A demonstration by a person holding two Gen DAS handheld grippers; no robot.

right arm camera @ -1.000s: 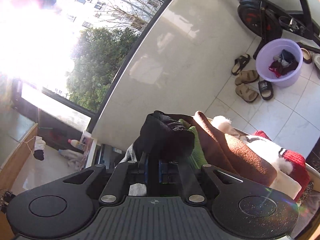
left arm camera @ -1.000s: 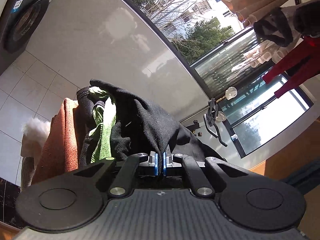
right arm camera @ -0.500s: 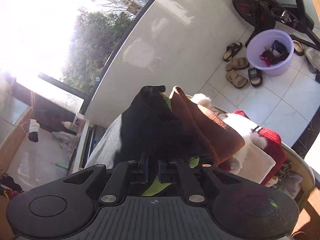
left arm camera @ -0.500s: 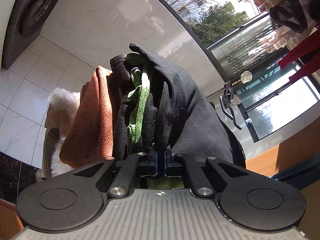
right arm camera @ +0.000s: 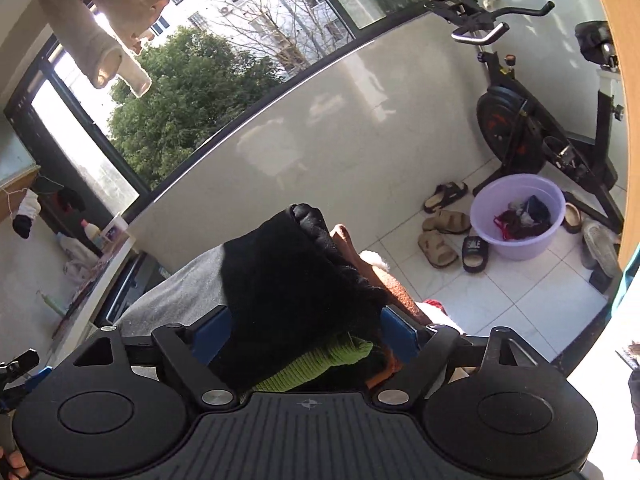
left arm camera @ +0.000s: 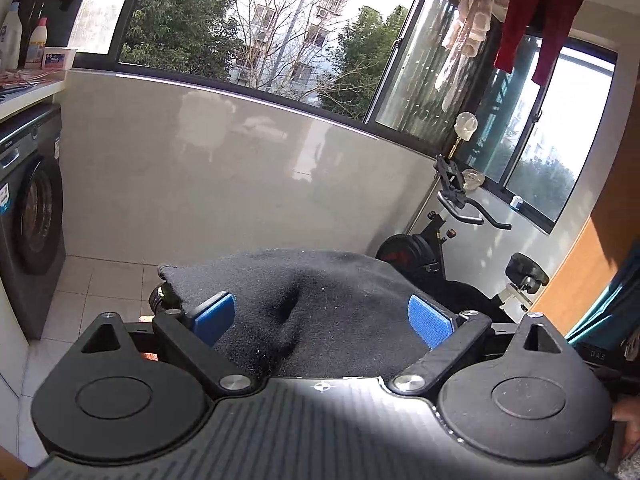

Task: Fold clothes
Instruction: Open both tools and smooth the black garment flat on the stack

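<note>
The black garment (left arm camera: 320, 300) lies folded on top of a pile of clothes, directly in front of both grippers. It looks like thick, soft knit cloth with a fuzzy surface, so I judge it light and limp: it will sag and slide when lifted, and it will not keep a shape alone. A dent shows in its middle in the left wrist view. In the right wrist view its rolled edge (right arm camera: 320, 232) stands up, and this edge or a corner seems the best place to pinch it, because the flat middle gives nothing to hold.

The left gripper (left arm camera: 322, 318) has its jaws opening, wide apart, with the black cloth between the blue pads (left arm camera: 214, 314) but not pressed by them. The right gripper (right arm camera: 306, 334) is opening too, and the cloth sits loose between its jaws.

Under the garment there is a green knit piece (right arm camera: 320, 360), a brown sweater (right arm camera: 396, 288) and grey cloth (right arm camera: 180, 292). Farther away stand an exercise bike (right arm camera: 516, 120), a purple basin (right arm camera: 516, 216) and a washing machine (left arm camera: 32, 216).
</note>
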